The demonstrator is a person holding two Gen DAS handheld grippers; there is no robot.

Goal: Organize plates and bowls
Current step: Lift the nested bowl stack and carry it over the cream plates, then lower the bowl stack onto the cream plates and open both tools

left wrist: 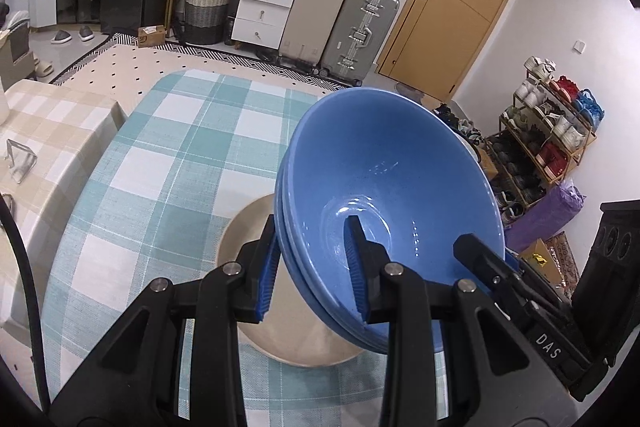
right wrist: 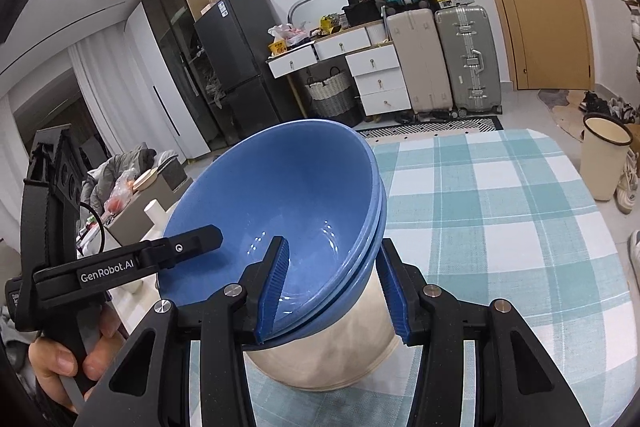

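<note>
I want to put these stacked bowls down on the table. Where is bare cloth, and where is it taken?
Bare check tablecloth stretches from the beige plate to the table's far edge and left side. Crowded: right under the blue bowls, where that plate lies.

Teal-and-white checked tablecloth [left wrist: 168, 155] below; beyond it a white drawer unit [left wrist: 262, 13], a woven two-tone laundry basket [left wrist: 206, 9], beige [left wrist: 314, 13] and silver hard-shell suitcases [left wrist: 360, 31], a tan wooden door [left wrist: 452, 11], a loaded shoe rack [left wrist: 548, 123].
</note>
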